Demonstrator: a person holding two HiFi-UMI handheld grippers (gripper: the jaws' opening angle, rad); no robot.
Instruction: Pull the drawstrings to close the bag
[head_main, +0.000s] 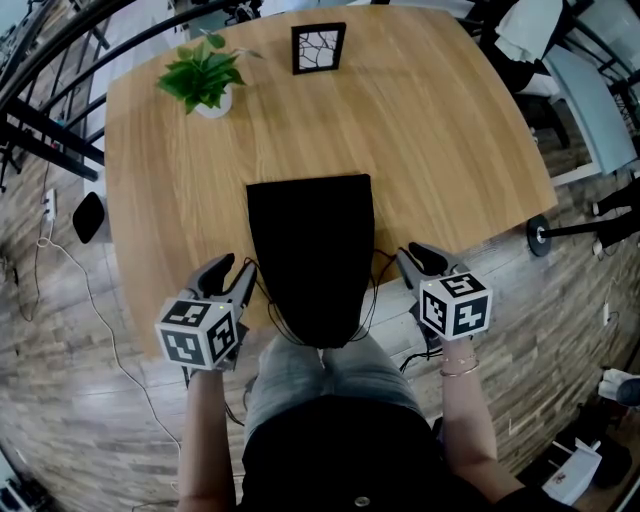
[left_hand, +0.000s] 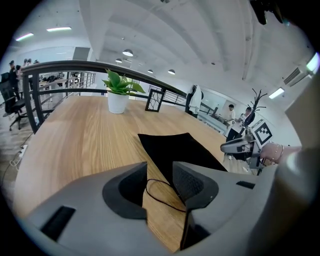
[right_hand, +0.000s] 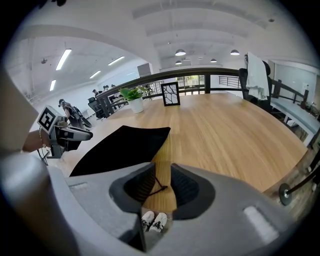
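Observation:
A black drawstring bag (head_main: 310, 250) lies flat on the wooden table (head_main: 460, 150), its near end hanging over the front edge above the person's lap. Thin black drawstrings (head_main: 268, 312) trail from that end on both sides. My left gripper (head_main: 238, 278) sits at the bag's left side, jaws apart, with a loop of drawstring (left_hand: 161, 193) lying loose on the wood between them, next to the bag (left_hand: 175, 147). My right gripper (head_main: 412, 258) sits at the right side, open too; a knotted cord end (right_hand: 159, 188) lies in the gap of the right gripper (right_hand: 162, 176), beside the bag (right_hand: 122, 145).
A potted plant (head_main: 205, 80) and a framed picture (head_main: 318, 48) stand at the table's far side. Both grippers hover at the table's front edge, above the wood-plank floor. Chairs and a railing surround the table. A cable (head_main: 90, 300) runs across the floor at left.

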